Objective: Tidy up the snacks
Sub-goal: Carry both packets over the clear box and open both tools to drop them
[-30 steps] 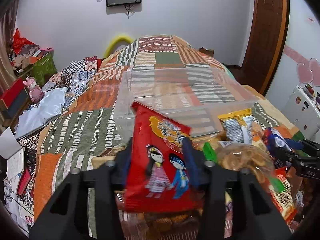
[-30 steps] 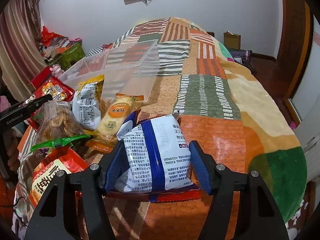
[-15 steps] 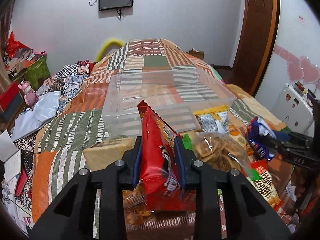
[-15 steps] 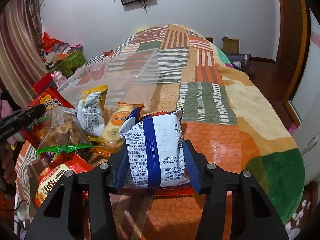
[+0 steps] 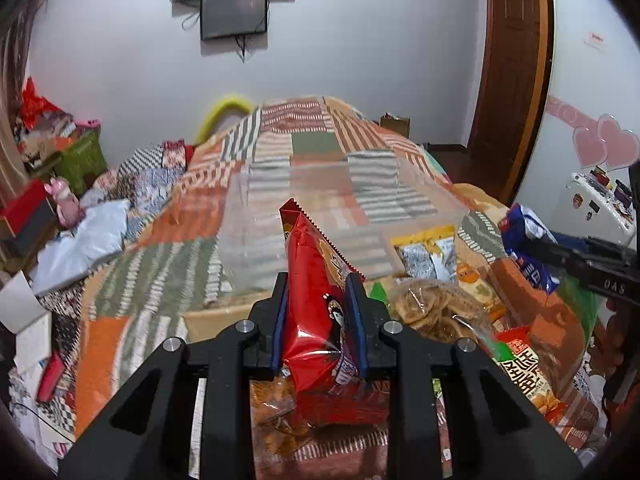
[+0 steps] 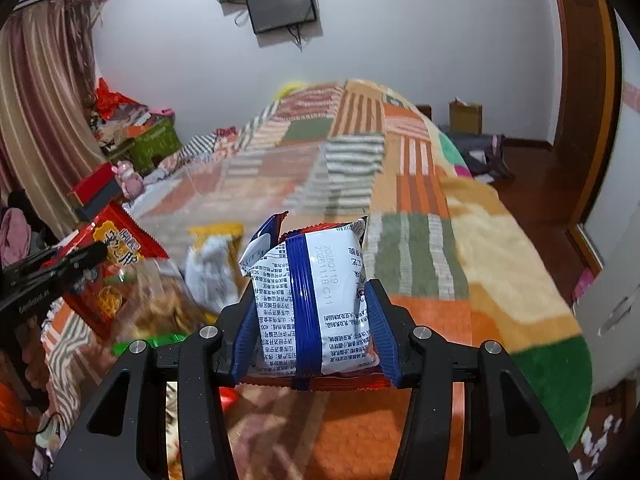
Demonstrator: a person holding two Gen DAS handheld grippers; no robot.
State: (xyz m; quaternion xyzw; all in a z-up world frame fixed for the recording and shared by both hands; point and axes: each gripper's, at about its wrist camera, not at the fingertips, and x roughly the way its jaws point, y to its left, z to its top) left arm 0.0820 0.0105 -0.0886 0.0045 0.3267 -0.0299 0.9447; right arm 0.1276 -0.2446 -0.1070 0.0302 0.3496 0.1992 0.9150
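From my left camera I see the left gripper (image 5: 319, 320) with its blue pads (image 5: 279, 322) pressing a red snack bag (image 5: 316, 296) from both sides. The jaws are closing further on it, and the bag is squeezed narrow between them. It stands upright above the snack pile, with its toothed top edge toward the clear plastic box (image 5: 336, 208) that sits on the patchwork blanket (image 5: 132, 276) behind it.

To the right of it lie a clear bag of round crackers (image 5: 432, 308), a yellow and white packet (image 5: 428, 252) and a red packet with large characters (image 5: 528, 376).

In my right camera the right gripper (image 6: 316, 332) is clamped on a white packet with a blue stripe (image 6: 312, 296); both pads touch its sides and dent them a little. A red-edged wrapper shows under it. The packet is held over the orange part of the blanket, right of the snack pile. The left gripper appears at the left edge of this view, with the red bag in it.
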